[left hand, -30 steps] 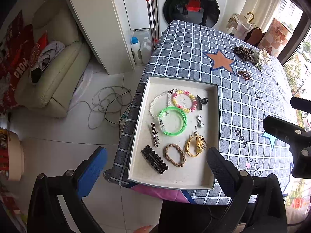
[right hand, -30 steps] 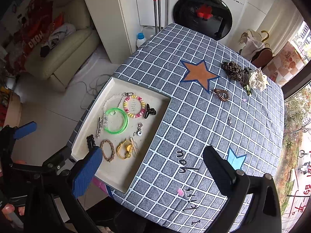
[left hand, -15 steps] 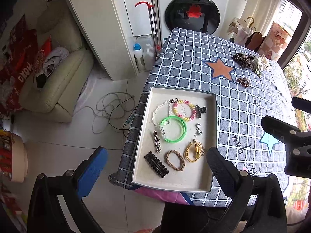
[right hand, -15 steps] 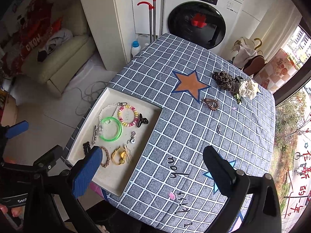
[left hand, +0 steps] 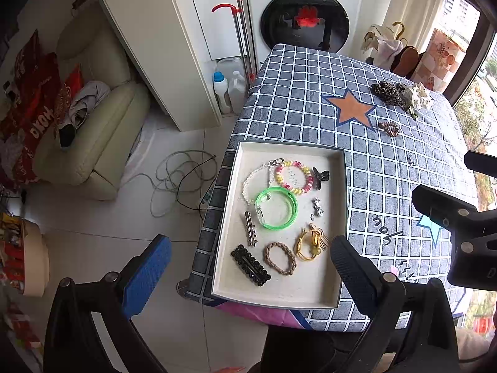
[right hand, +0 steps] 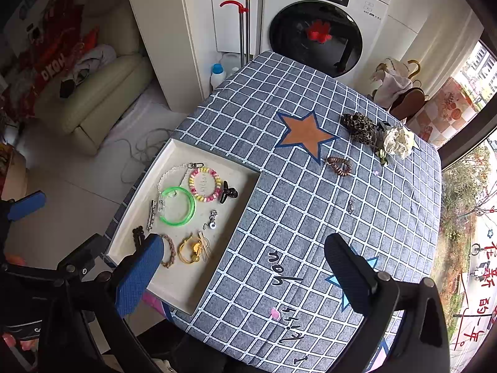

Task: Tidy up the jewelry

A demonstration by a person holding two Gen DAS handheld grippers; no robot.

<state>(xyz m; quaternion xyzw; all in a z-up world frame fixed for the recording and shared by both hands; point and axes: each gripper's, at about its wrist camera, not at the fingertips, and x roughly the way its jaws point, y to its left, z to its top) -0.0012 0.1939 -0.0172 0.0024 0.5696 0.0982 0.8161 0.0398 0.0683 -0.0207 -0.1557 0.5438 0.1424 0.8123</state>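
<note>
Both tongs are released and hold nothing: our left tongs (left hand: 248,270) hang high over the near end of the tray (left hand: 281,297), and our right tongs (right hand: 245,270) hang above the checked cloth of the bench (right hand: 310,202), well clear of everything.

Most of the jewelry already lies in the tray: a green bangle (left hand: 276,206), a pink and yellow bead bracelet (left hand: 293,176), a clear bead chain (left hand: 253,181), a braided brown band (left hand: 279,258), a gold piece (left hand: 310,244), a black clip (left hand: 250,265), a metal clip (left hand: 250,233), a small black claw clip (left hand: 320,177) and a tiny silver charm (left hand: 316,209).

Loose on the cloth we see a brown coil hair tie (right hand: 340,165), a small silver piece (right hand: 351,206), a leopard scrunchie (right hand: 360,129) and a cream scrunchie (right hand: 399,138), the two scrunchies side by side.

We judge all of these light. The coil tie looks springy and should take a pinch across its ring. The scrunchies are soft and bulky; any fold will do. The silver piece is flat, hard and likely slippery, so we would close on it squarely from above.
</note>
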